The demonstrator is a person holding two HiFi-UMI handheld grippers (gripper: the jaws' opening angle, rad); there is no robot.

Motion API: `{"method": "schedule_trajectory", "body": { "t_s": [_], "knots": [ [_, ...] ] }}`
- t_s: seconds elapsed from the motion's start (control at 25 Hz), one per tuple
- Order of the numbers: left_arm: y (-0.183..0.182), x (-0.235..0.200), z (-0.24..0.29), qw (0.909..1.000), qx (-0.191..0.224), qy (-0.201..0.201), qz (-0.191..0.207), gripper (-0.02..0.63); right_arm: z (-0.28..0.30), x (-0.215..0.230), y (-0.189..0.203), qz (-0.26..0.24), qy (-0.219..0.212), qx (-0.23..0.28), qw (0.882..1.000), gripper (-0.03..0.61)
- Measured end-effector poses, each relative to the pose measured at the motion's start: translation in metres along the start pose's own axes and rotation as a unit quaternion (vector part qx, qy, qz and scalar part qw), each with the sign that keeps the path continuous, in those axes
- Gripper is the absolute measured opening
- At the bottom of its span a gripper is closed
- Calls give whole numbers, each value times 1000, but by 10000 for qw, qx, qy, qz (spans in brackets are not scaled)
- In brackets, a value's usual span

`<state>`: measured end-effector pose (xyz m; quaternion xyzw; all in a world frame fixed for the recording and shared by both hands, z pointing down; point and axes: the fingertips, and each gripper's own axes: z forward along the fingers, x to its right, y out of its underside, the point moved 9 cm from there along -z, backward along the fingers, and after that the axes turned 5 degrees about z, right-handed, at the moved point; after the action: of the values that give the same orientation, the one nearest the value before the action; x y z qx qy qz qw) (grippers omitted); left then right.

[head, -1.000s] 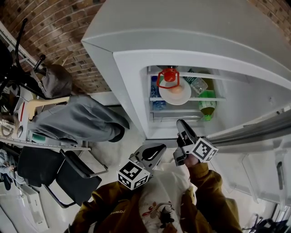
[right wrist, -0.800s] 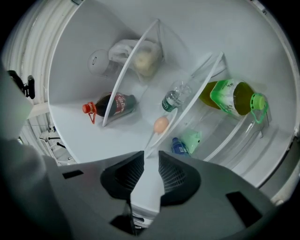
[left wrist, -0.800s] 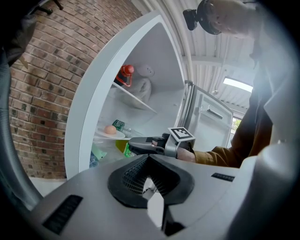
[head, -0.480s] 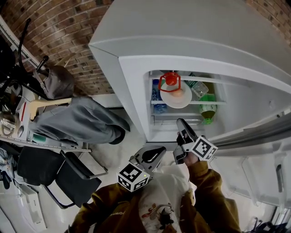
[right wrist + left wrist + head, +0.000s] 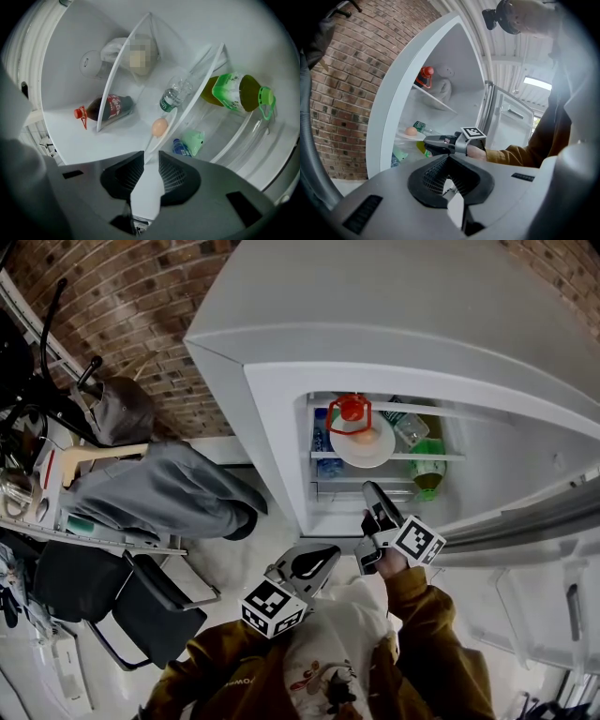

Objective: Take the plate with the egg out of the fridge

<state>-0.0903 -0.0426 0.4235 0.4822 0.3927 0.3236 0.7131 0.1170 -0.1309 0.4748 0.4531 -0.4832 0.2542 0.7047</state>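
A white plate (image 5: 364, 448) with an egg (image 5: 362, 436) on it rests on a glass shelf inside the open fridge (image 5: 281, 442). In the right gripper view the plate (image 5: 165, 127) shows edge-on with the egg (image 5: 159, 126) on it. My right gripper (image 5: 372, 491) (image 5: 151, 157) is open, level with the fridge opening, and the plate's near rim lies just ahead of its gap. My left gripper (image 5: 328, 552) (image 5: 448, 158) hangs back near my chest, shut and holding nothing. The left gripper view also shows the right gripper (image 5: 427, 142) pointing at the shelf.
A red-capped cola bottle (image 5: 349, 411) (image 5: 105, 107) lies behind the plate, a clear water bottle (image 5: 174, 96) beside it. A green bottle (image 5: 428, 463) (image 5: 236, 91) sits right. The open door (image 5: 525, 512) stands at right. Left are a brick wall (image 5: 141, 296), grey cloth (image 5: 159, 488) and a black chair (image 5: 122, 592).
My right gripper has edged a little closer to the shelf with the plate. The left gripper has barely moved.
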Motion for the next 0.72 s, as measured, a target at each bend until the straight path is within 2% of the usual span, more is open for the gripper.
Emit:
{"method": "schedule_trajectory", "body": {
  "t_s": [0.36,0.52,0.72],
  "knots": [
    [-1,-2,-1,10000,35,-78,17,8,11,0,-6,132,-44,-5,9999,78],
    [-1,-3,-1,10000,27,-33,-11,8,19,0,-8,342,-116,-35,9993,103],
    [-2,-4,-2,10000,48,-41,-12,8,25,1,-12,550,-116,31,9984,104]
  ]
}}
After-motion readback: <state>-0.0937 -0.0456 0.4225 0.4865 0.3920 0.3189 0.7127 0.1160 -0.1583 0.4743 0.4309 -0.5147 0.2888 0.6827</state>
